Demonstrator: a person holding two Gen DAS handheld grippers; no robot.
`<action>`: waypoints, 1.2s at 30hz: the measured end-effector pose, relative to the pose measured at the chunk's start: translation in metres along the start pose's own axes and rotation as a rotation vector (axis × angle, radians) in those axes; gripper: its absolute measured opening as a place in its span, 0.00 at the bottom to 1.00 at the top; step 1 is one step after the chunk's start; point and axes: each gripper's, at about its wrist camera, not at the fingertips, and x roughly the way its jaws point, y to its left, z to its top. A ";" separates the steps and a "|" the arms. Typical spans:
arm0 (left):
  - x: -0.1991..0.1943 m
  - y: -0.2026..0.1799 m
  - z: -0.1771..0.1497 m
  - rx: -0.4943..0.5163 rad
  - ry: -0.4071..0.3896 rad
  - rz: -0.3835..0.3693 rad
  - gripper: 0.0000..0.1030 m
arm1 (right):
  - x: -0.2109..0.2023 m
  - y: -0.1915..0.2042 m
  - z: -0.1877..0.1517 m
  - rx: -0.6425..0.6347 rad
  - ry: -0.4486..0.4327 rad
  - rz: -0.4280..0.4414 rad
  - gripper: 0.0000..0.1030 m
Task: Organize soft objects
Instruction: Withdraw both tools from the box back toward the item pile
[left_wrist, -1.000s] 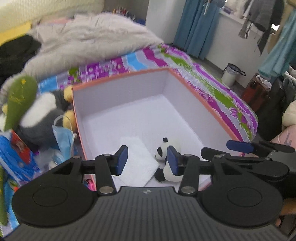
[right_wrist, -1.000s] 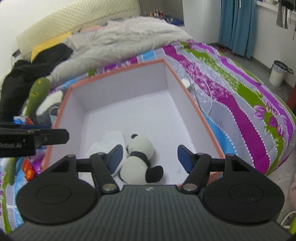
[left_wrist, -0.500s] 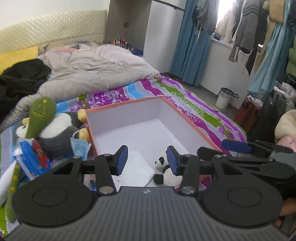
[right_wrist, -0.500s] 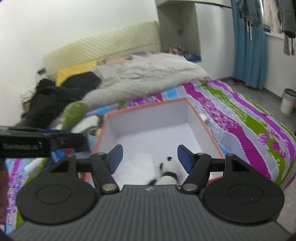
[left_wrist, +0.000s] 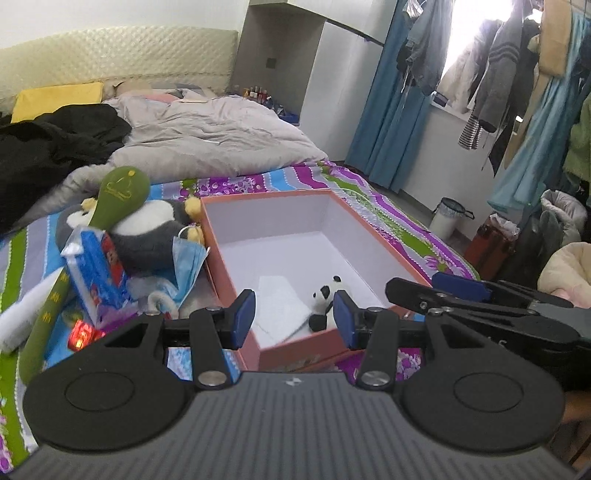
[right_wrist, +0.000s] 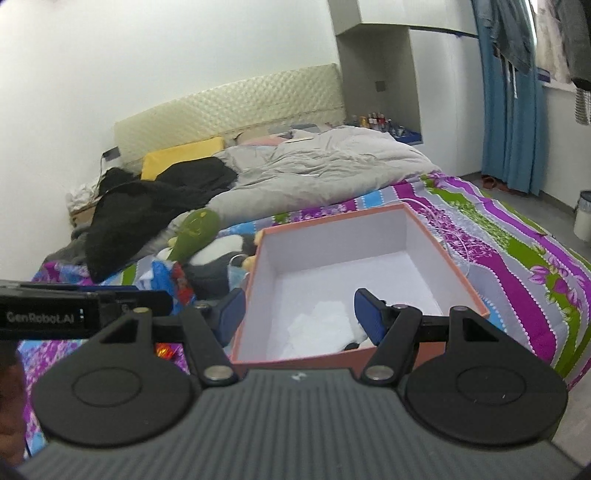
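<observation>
An orange box (left_wrist: 266, 201) with a white inside lies open on the bed; it also shows in the right wrist view (right_wrist: 332, 223). In it lie a small panda plush (left_wrist: 325, 301) and a white cloth (left_wrist: 280, 308), which also shows in the right wrist view (right_wrist: 321, 325). Left of the box lie a grey penguin plush (left_wrist: 147, 236), a green plush (left_wrist: 118, 195), a blue face mask (left_wrist: 186, 262) and a blue tissue pack (left_wrist: 96, 269). My left gripper (left_wrist: 293, 317) is open and empty, held back above the box's near edge. My right gripper (right_wrist: 299, 314) is open and empty, likewise pulled back.
A grey duvet (left_wrist: 214, 140) and black clothes (left_wrist: 48, 147) lie at the head of the bed. A bin (left_wrist: 445, 218), a red case (left_wrist: 487, 247) and hanging clothes (left_wrist: 491, 85) stand right of the bed. The right gripper's body (left_wrist: 480, 306) is at my left gripper's right.
Both grippers have drawn back and up from the box, so the box and the panda look smaller and farther. Both stay open and empty.
</observation>
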 end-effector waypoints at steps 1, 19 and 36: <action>-0.005 0.002 -0.005 -0.004 -0.001 0.010 0.51 | -0.003 0.005 -0.003 -0.008 -0.001 0.000 0.66; -0.055 0.050 -0.051 -0.110 -0.019 0.125 0.51 | -0.021 0.065 -0.050 -0.087 0.062 0.056 0.66; -0.068 0.085 -0.083 -0.206 0.028 0.182 0.51 | -0.013 0.106 -0.089 -0.146 0.168 0.106 0.66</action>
